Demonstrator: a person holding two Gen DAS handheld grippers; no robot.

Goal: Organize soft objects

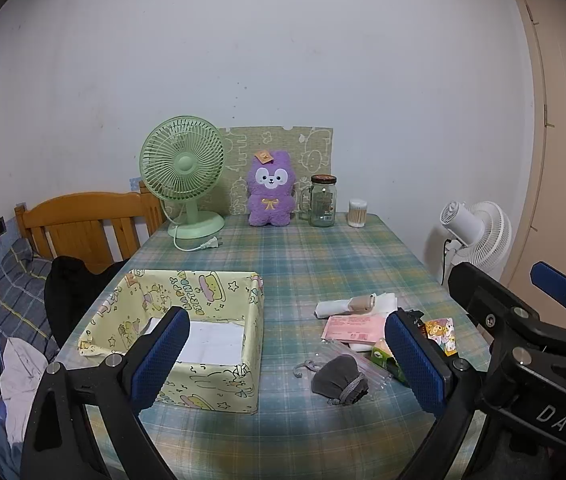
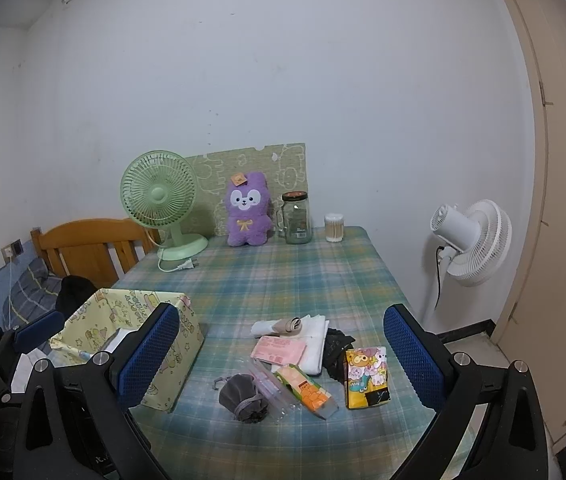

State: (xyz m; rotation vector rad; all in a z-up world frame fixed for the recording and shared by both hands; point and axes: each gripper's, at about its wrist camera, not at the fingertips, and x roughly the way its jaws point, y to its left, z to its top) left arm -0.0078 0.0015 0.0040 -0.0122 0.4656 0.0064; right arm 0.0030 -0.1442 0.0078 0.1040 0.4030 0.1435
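- Pouch, grey drawstring: lies near the front edge of the tabletop, touching a clear plastic sleeve.
- Packets: orange-green pack, cartoon-print pack, pink pack and white folded cloth cluster just behind and right of the pouch.
- Patterned box: open-topped, at the left edge.
- Left gripper: fingers wide apart, holding nothing.
- Right gripper: fingers wide apart, holding nothing.
- Purple plush: upright at the far edge.
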